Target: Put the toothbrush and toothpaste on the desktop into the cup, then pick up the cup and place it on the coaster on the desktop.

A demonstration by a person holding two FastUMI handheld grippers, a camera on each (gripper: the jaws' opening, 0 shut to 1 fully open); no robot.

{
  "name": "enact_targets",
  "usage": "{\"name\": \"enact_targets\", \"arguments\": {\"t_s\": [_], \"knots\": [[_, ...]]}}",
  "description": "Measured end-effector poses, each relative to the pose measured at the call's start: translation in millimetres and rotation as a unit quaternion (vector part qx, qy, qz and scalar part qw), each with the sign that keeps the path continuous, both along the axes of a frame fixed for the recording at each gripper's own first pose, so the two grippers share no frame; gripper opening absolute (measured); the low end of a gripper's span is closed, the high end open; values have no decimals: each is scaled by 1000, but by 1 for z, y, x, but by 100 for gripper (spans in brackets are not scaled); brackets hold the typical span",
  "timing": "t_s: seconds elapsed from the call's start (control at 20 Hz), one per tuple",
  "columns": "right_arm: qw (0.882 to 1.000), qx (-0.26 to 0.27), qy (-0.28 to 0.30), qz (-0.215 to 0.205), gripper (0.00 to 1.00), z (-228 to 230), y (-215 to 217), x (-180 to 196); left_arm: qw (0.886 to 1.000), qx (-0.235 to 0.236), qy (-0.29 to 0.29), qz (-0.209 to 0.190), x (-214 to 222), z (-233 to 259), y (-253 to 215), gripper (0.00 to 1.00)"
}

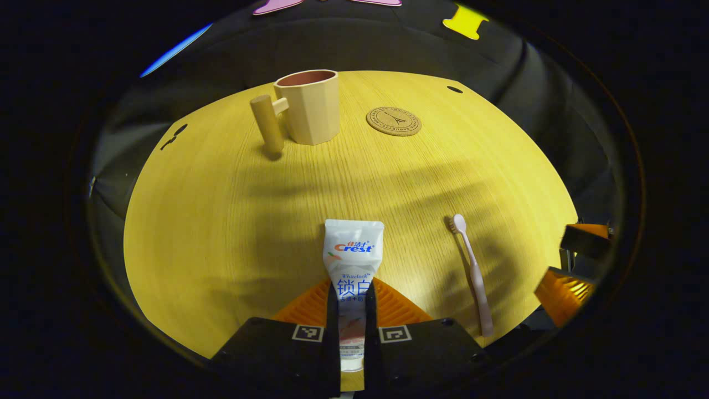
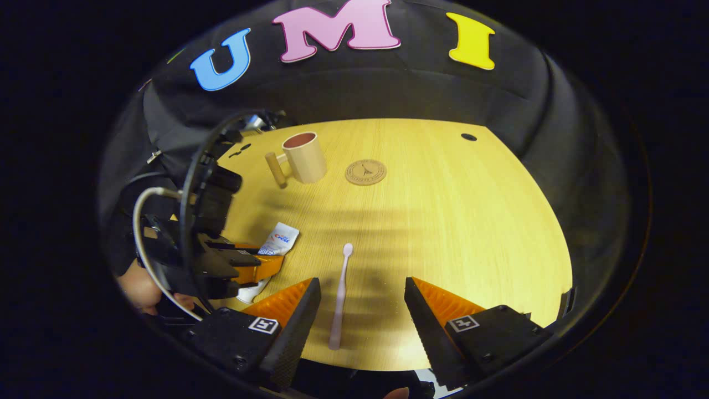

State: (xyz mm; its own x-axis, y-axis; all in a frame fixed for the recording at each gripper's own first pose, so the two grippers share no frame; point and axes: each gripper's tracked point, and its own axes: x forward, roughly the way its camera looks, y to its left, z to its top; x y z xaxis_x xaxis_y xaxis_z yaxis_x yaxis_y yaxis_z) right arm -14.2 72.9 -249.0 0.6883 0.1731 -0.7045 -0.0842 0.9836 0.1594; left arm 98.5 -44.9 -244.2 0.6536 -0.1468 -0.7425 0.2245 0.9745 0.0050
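Left gripper view looks along the left claw, whose two fingers are drawn close together and clamped on the lower part of the toothpaste tube. The tube's flat crimped end points away from the claw, out over the desk, and its cap end sits back between the fingers. Whether the tube is lifted clear of the desk or resting on it cannot be told. Just to the right of this claw the toothbrush lies flat on the desk, its head pointing away. Far ahead and a little left stands the cup, upright and empty as far as its rim shows, its wooden handle turned to the left. The coaster lies just right of the cup, apart from it.

In the right gripper view the right claw has its fingers spread wide apart above the desk, holding nothing. The toothbrush lies between them, nearer the left finger, and neither finger touches it. Off to the left is the left claw, with the toothpaste sticking out from its fingers and a hand behind it. Beyond, the cup and coaster sit side by side.
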Motion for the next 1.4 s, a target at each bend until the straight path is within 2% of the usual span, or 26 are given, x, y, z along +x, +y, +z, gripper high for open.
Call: {"name": "enact_targets", "arguments": {"t_s": [0.15,0.2,0.25,0.35,0.4,0.6,0.7,0.75,0.8,0.85,0.9,0.95,1.0,1.05,1.1,1.2,1.4], "knots": [[1000,-1,25,5,83,-18,14,2,999,-26,-18,4,-14,19,18,21],[999,-2,34,7,83,-24,18,4,999,-33,-21,7,-18,24,24,21],[999,-5,43,8,99,-31,22,7,999,-41,-26,9,-22,28,29,21],[998,-13,60,15,96,-44,30,9,998,-52,-34,18,-33,37,44,22],[997,-18,68,17,81,-51,33,12,997,-59,-36,22,-39,39,51,21],[994,-44,97,5,73,-70,32,20,996,-70,-45,41,-56,45,75,21],[992,-53,115,-2,66,-76,30,19,995,-69,-45,48,-62,42,83,22],[993,-56,107,-4,60,-78,30,27,995,-71,-44,53,-66,41,88,22],[992,-54,110,-3,63,-75,31,26,995,-74,-44,58,-68,39,91,22],[992,-54,113,-4,35,-76,31,27,994,-77,-44,63,-70,38,94,22],[992,-54,113,-8,33,-75,29,27,993,-81,-44,67,-74,38,96,21],[992,-53,113,-11,19,-75,29,25,993,-84,-46,71,-75,38,97,22],[993,-49,107,-16,11,-74,29,27,992,-86,-48,73,-77,38,98,17],[993,-46,107,-20,9,-77,29,27,992,-88,-50,76,-79,39,98,17],[994,-43,100,-21,9,-74,30,27,992,-90,-54,77,-79,39,97,22],[995,-30,91,-16,7,-74,29,26,991,-95,-62,78,-80,44,94,21],[997,57,33,-33,7,-45,33,34,984,-127,-95,79,-72,73,82,22]]}}
